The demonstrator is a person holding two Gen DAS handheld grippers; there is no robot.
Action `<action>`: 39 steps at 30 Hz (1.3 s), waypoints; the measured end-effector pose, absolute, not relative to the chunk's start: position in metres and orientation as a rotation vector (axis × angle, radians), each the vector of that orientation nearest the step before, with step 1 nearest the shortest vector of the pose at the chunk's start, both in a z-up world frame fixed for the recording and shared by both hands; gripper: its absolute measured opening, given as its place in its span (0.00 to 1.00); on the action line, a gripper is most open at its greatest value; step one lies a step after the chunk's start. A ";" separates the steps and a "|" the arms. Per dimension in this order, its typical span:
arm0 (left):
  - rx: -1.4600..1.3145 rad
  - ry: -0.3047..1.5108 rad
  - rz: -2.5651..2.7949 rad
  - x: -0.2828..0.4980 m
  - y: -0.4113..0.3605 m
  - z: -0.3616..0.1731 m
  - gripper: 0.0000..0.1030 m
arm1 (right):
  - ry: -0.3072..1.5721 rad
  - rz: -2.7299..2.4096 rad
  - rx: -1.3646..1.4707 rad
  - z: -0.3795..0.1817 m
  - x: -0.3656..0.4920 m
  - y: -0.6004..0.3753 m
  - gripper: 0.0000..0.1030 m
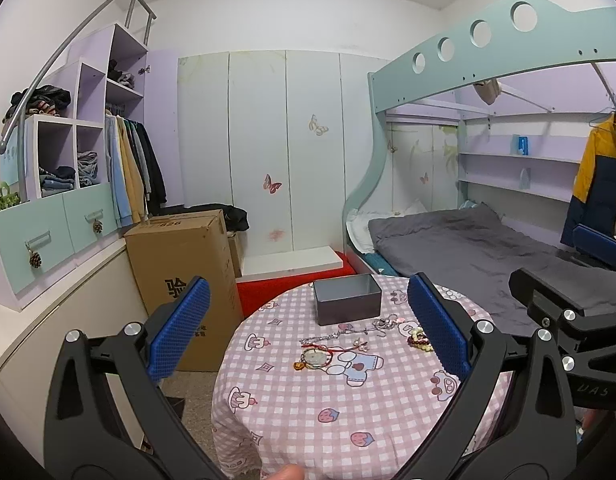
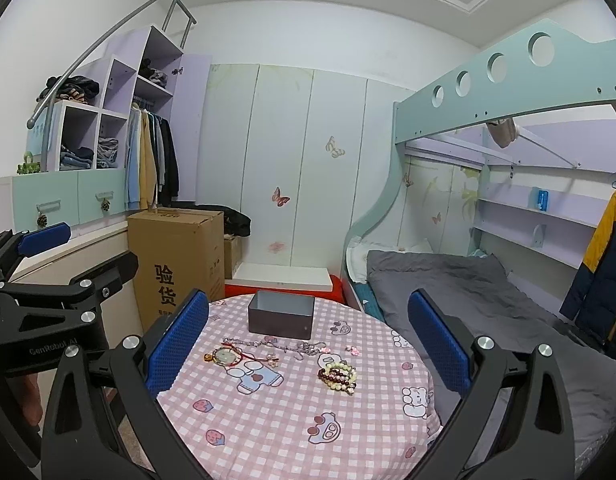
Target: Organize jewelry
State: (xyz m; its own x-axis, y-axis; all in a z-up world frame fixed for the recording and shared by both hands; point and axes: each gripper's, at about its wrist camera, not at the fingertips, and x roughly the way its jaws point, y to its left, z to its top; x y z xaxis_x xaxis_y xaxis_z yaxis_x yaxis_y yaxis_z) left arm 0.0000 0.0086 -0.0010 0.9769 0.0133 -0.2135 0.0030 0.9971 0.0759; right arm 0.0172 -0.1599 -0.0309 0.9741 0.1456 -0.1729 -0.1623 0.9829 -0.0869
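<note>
2 grippers, left gripper (image 1: pixel 308 320) and right gripper (image 2: pixel 308 332), spread wide, empty, above 1 grey box (image 2: pixel 281 314), 1 bead bracelet pile (image 2: pixel 338 376), 1 round pendant (image 2: pixel 224 356).

The room was evenly, brightly lit from overhead; shadows were soft, focus sharp, with strong fisheye bending and dark corners.

White butterfly wardrobe (image 1: pixel 283 152), teal loft bed (image 1: pixel 488 52) right, cardboard box (image 1: pixel 183 264) left.

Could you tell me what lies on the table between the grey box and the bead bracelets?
A silver chain lies strung out on the cloth between the box and the bracelets, with small pink charms nearby. The right wrist view shows it best.
</note>
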 end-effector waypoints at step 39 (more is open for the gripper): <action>0.071 0.302 -0.004 0.059 0.000 -0.034 0.94 | 0.266 0.169 -0.090 -0.042 0.081 -0.162 0.93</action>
State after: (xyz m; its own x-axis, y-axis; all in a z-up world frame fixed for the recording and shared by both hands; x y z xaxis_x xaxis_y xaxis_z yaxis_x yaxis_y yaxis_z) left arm 0.0589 0.0002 -0.0336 0.9546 0.0065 -0.2978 0.0149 0.9975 0.0694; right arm 0.0808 -0.1616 -0.0423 0.9506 0.1546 -0.2692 -0.1783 0.9818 -0.0658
